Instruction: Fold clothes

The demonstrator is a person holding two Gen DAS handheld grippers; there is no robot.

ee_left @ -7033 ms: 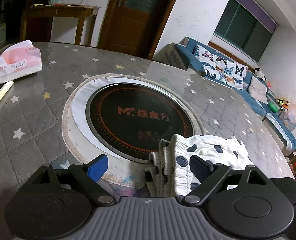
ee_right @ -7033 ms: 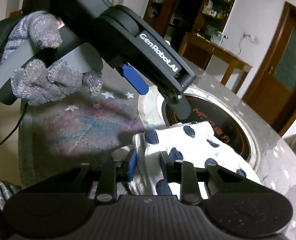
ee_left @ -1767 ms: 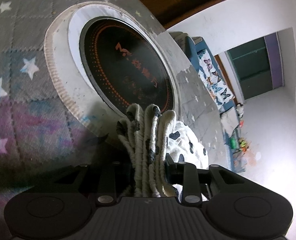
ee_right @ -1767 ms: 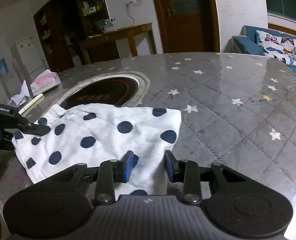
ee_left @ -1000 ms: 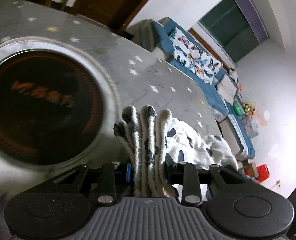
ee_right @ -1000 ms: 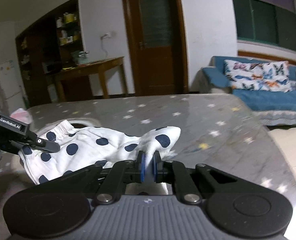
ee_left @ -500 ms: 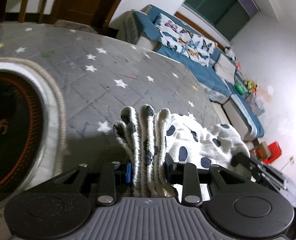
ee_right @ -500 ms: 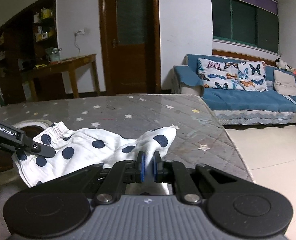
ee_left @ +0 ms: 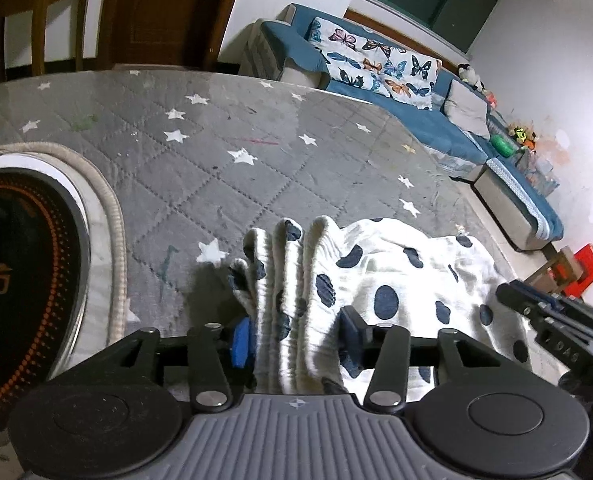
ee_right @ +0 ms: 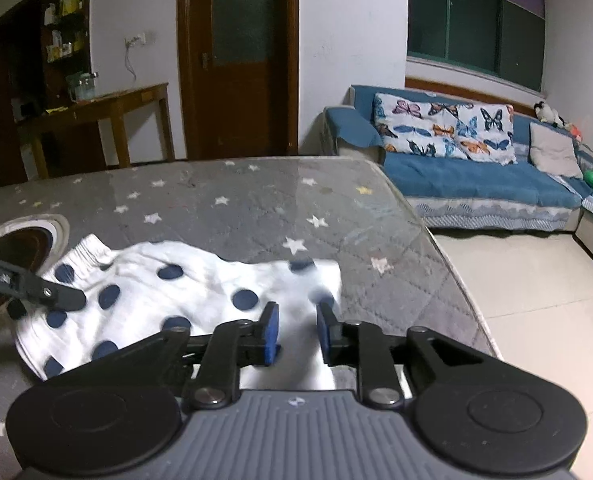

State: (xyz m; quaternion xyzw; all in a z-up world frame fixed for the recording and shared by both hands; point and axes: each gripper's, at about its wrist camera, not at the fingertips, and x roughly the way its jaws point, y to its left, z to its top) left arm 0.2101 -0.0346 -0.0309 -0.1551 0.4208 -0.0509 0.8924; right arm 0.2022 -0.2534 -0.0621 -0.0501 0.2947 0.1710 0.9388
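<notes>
Left gripper point(ee_left: 292, 338): jaws spread, just been opening; the bunched waistband of the shorts point(ee_left: 380, 280) stands between the pads, no longer pinched.
Right gripper point(ee_right: 296, 330): jaws parted, just been opening; the hem lies between them, released.
Shorts: white with navy dots, spread on the star-print table point(ee_left: 200, 152), right of the round hob point(ee_left: 24, 272).

Risks, judged:
- Gathered waistband may spring open and undo the pleats once freed.
- A pad may snag cloth on withdrawal and drag the fold askew.
- Hem lies near the table edge; a tug could slide it off.

Views: left wrist shows the waistband pleats; right wrist shows the flat spread and table edge.
</notes>
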